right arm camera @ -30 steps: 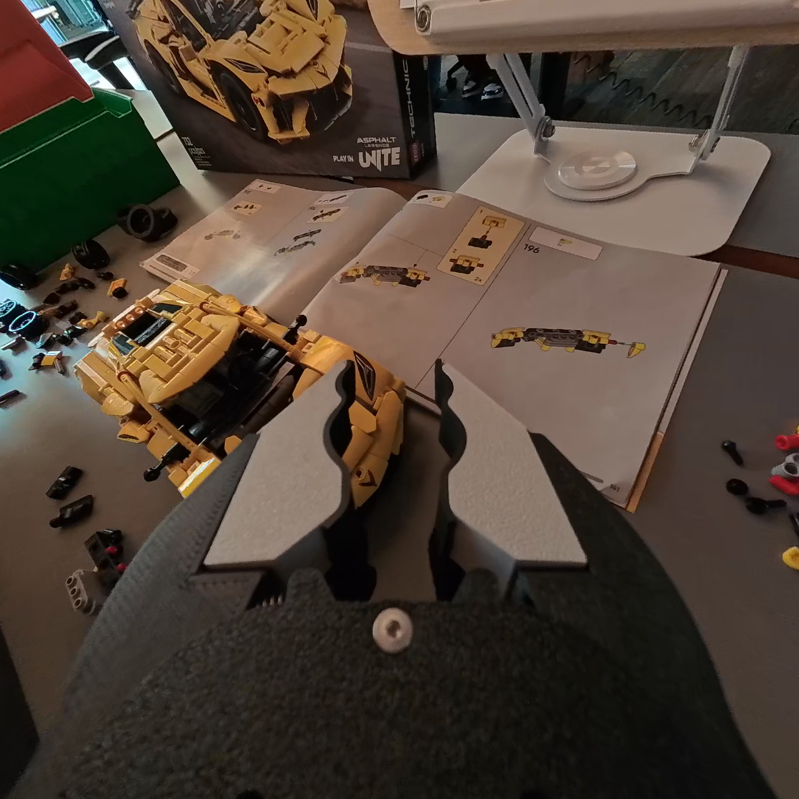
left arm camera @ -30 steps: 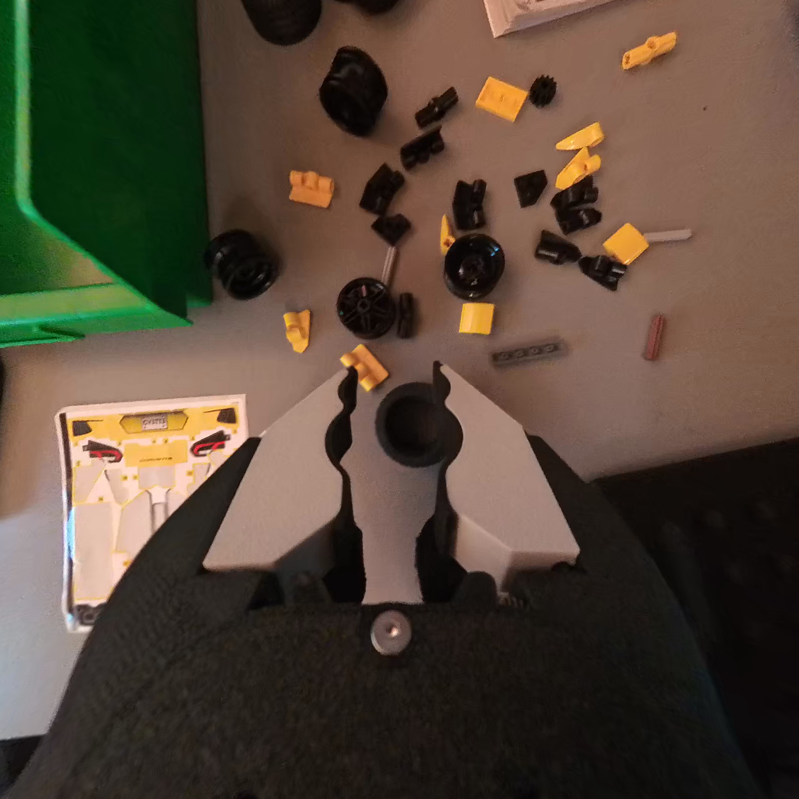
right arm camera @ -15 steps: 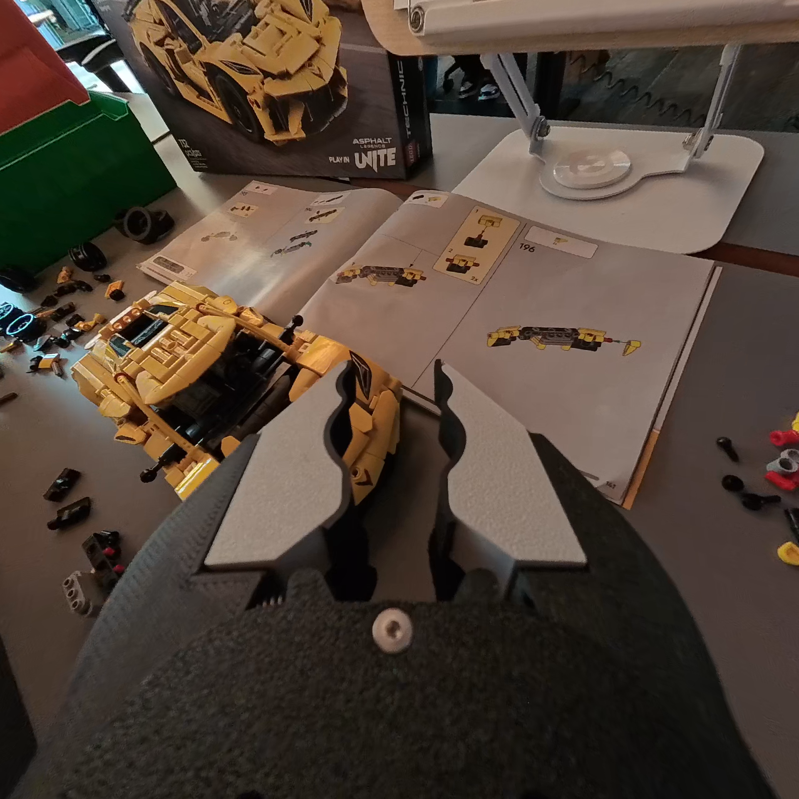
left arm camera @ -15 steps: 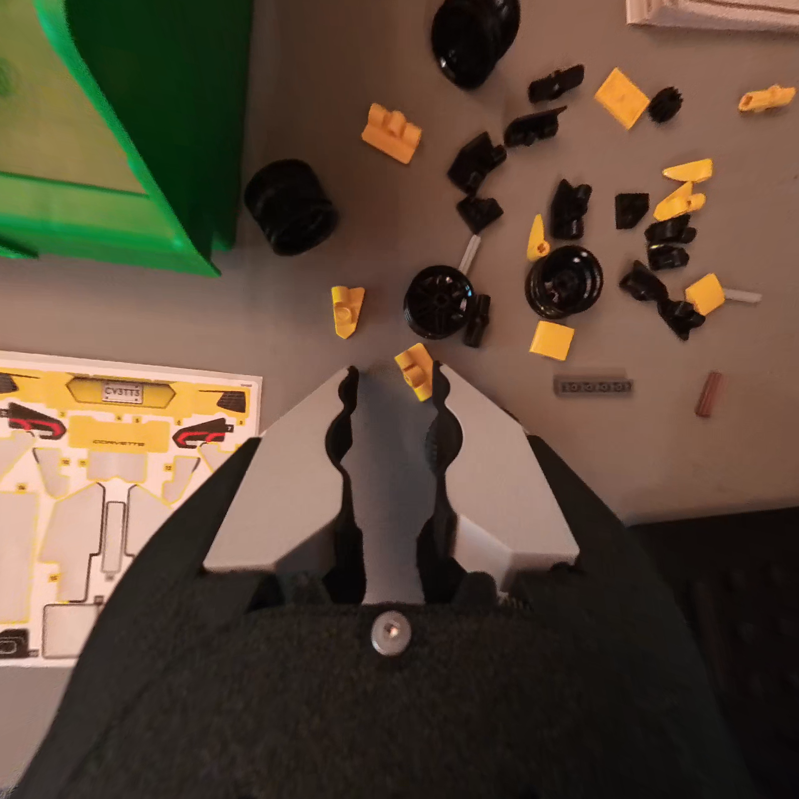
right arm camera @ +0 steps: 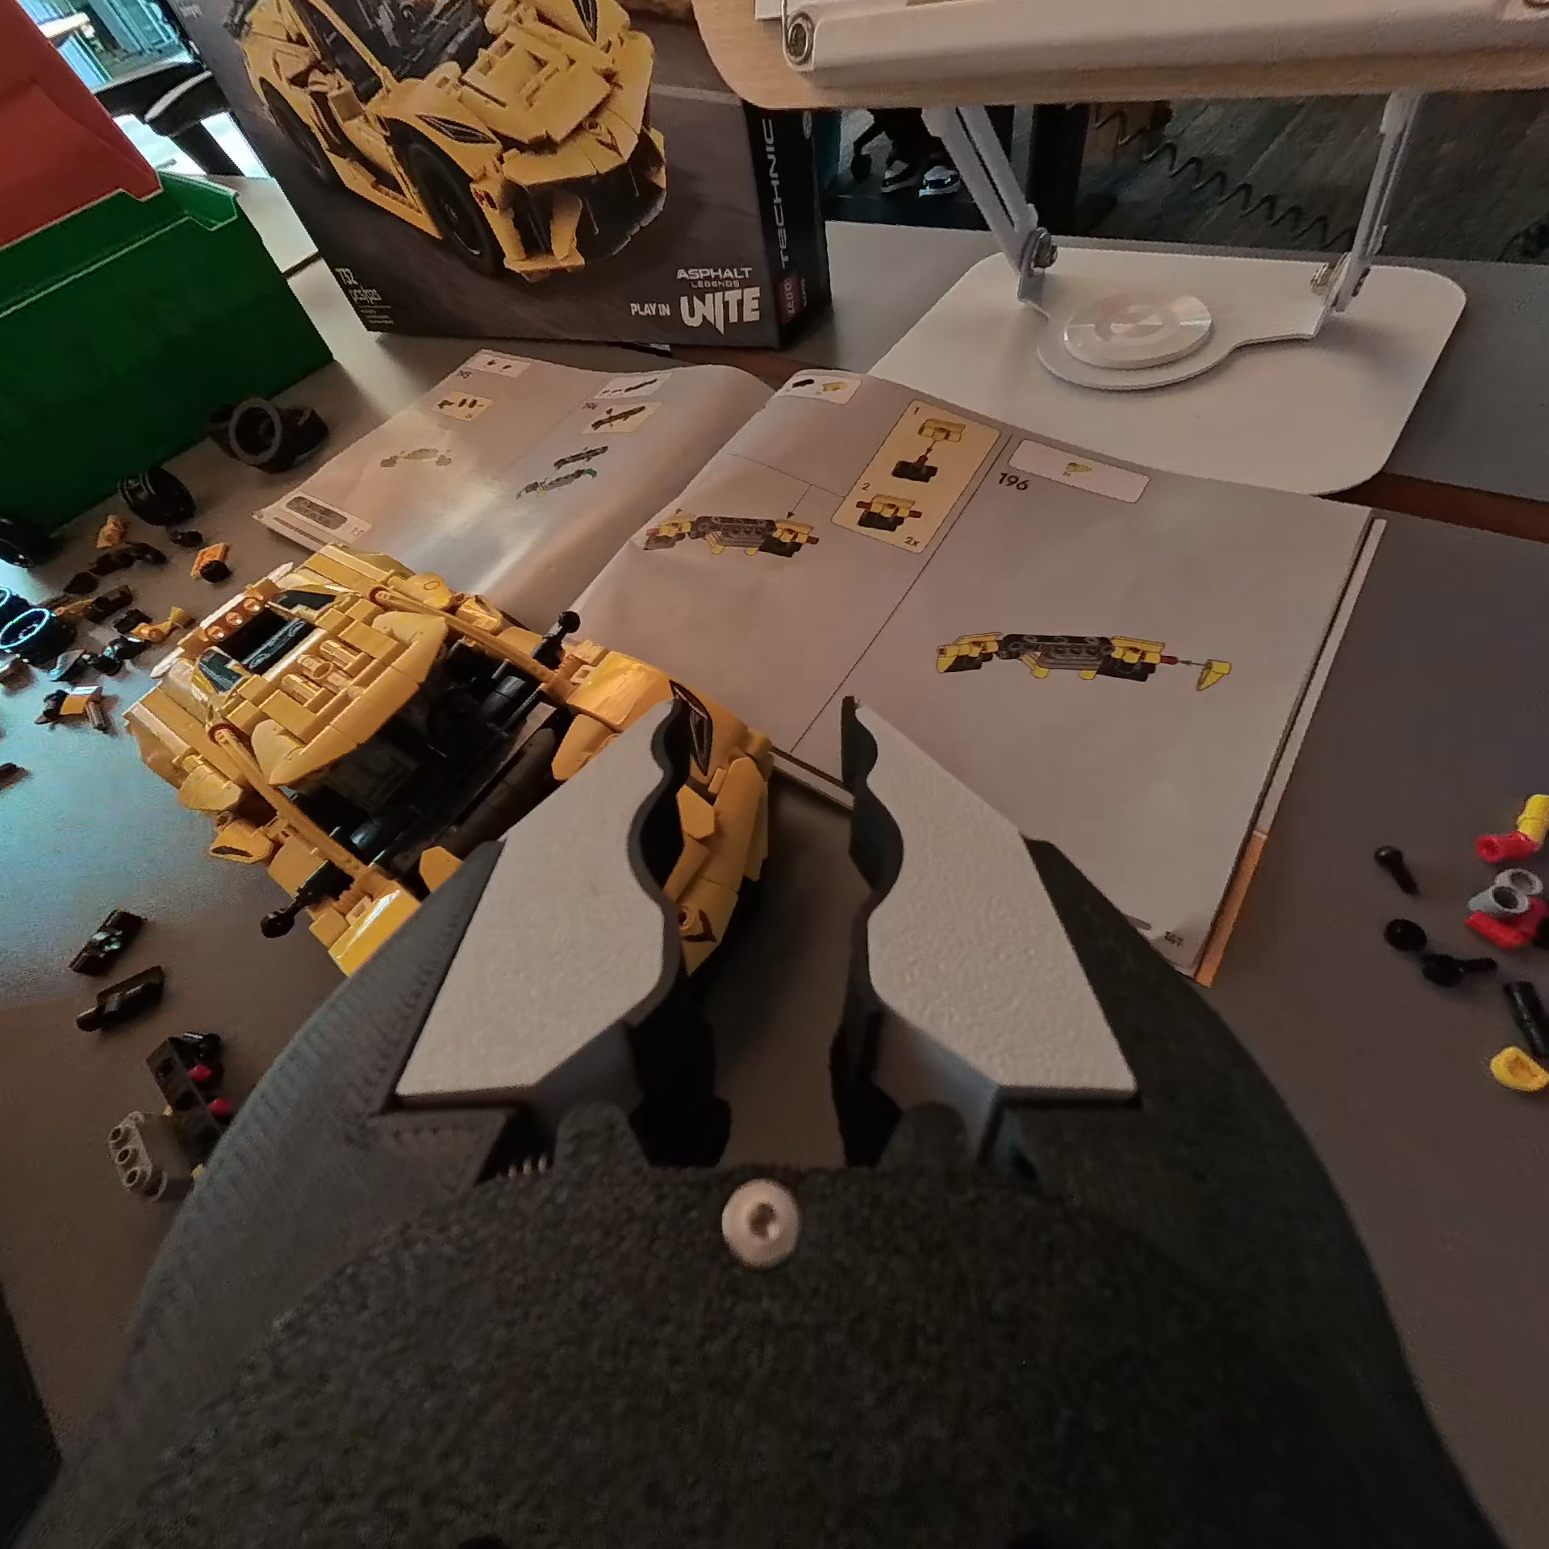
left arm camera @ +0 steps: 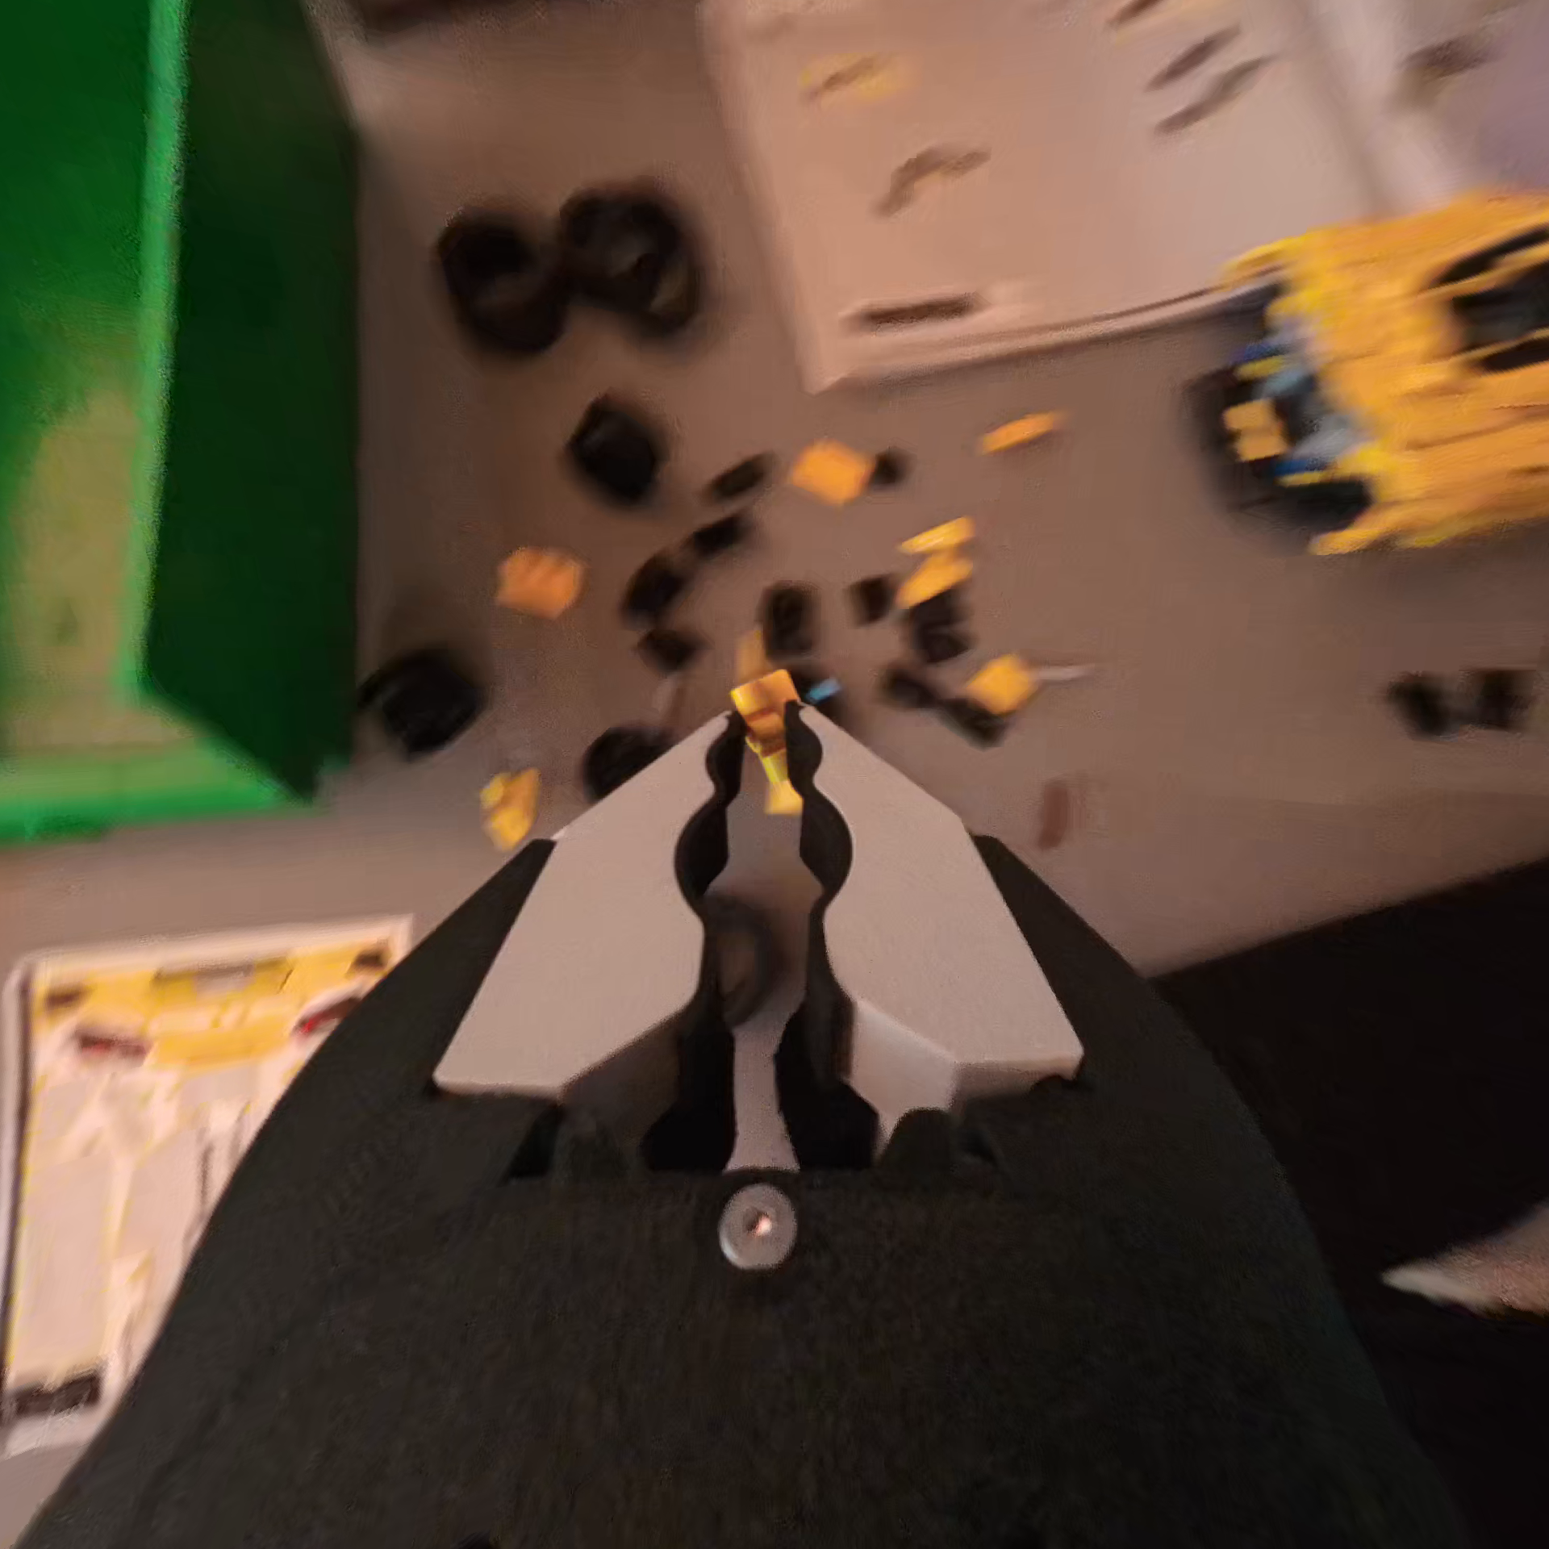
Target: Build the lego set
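My left gripper [left arm camera: 764, 712] is shut on a small yellow lego piece [left arm camera: 764, 708] at its fingertips and holds it well above the grey table; the view is motion-blurred. Below it lie scattered black and yellow pieces [left arm camera: 838, 587] and several black tyres [left arm camera: 570, 268]. The part-built yellow lego car [right arm camera: 402, 738] sits on the table in the right wrist view and shows blurred in the left wrist view [left arm camera: 1408, 369]. My right gripper [right arm camera: 758, 712] is open and empty, just above the car's near end. The open instruction booklet [right arm camera: 964, 587] lies behind the car.
A green bin [left arm camera: 209, 402] stands at the left, also in the right wrist view [right arm camera: 126, 352]. A sticker sheet [left arm camera: 151, 1131] lies at lower left. The set's box [right arm camera: 545, 168] and a white lamp base [right arm camera: 1173, 352] stand at the back. Small red, black and yellow pieces [right arm camera: 1500, 914] lie at right. Some 50 cm of space lies between my two pairs of fingers.
My left gripper closed on the small yellow piece and lifted it off the table, the view pulling back and swinging toward the car. The right gripper has barely moved.
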